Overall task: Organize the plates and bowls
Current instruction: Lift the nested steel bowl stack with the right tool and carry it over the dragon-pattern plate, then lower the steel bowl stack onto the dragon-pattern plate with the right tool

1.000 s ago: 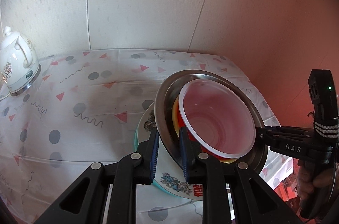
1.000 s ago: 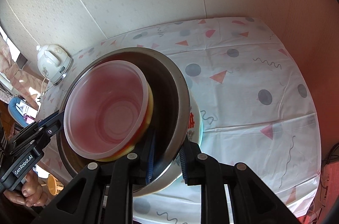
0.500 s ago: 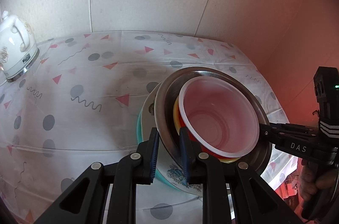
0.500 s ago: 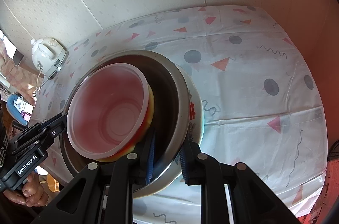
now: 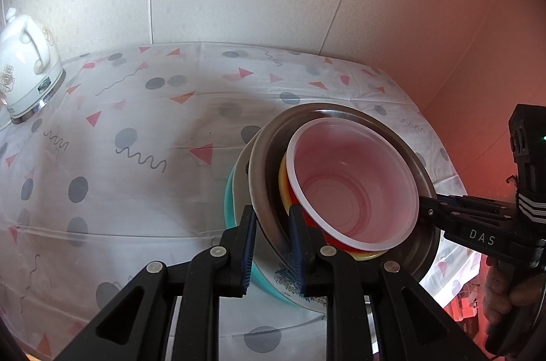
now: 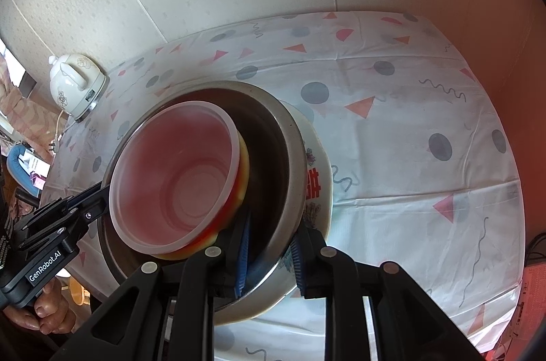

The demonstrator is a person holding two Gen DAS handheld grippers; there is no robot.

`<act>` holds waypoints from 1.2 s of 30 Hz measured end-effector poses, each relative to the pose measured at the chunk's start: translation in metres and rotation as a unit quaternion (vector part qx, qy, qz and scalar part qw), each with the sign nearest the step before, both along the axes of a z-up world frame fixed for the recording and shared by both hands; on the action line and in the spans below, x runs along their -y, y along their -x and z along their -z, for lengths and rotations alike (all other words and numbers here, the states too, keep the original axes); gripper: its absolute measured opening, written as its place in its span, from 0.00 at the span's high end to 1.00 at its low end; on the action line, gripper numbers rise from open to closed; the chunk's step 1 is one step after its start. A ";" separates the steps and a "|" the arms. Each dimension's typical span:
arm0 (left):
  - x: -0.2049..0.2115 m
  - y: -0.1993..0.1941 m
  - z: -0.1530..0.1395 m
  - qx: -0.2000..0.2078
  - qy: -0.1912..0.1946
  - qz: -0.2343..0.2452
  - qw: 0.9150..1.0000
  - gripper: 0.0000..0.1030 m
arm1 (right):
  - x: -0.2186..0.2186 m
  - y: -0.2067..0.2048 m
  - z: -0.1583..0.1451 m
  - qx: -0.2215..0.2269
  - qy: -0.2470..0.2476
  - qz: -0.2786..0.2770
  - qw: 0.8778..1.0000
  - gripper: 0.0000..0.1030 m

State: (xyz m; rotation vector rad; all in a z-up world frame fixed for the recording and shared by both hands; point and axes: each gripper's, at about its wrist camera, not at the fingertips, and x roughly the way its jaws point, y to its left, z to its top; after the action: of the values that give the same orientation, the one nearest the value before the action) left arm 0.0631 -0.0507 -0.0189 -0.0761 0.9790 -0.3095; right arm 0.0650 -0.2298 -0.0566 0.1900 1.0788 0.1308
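Translucent matt plastic bowl (image 5: pixel 351 187) nests in brushed-metal bowl (image 5: pixel 262 176).

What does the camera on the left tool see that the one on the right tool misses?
Only the left wrist view shows the right gripper from outside, labelled DAS. Only the right wrist view shows the left gripper, labelled GenRobot.AI, and red characters on the patterned plate. Both show the clear plastic bowl nested in the steel bowl, the white kettle and the patterned tablecloth.
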 end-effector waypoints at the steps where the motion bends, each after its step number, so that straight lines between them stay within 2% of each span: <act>1: 0.000 0.000 0.000 0.000 -0.001 0.000 1.000 0.81 | 0.000 0.000 0.000 0.000 0.001 -0.001 1.000 0.78; 36: 0.001 0.007 -0.004 0.008 -0.004 -0.004 1.000 0.80 | 0.006 0.010 -0.002 0.005 -0.007 -0.003 1.000 0.77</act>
State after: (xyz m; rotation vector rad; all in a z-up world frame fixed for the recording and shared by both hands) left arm 0.0564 -0.0516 -0.0145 -0.0701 0.9647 -0.2976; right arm 0.0550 -0.2356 -0.0543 0.1987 1.0682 0.1447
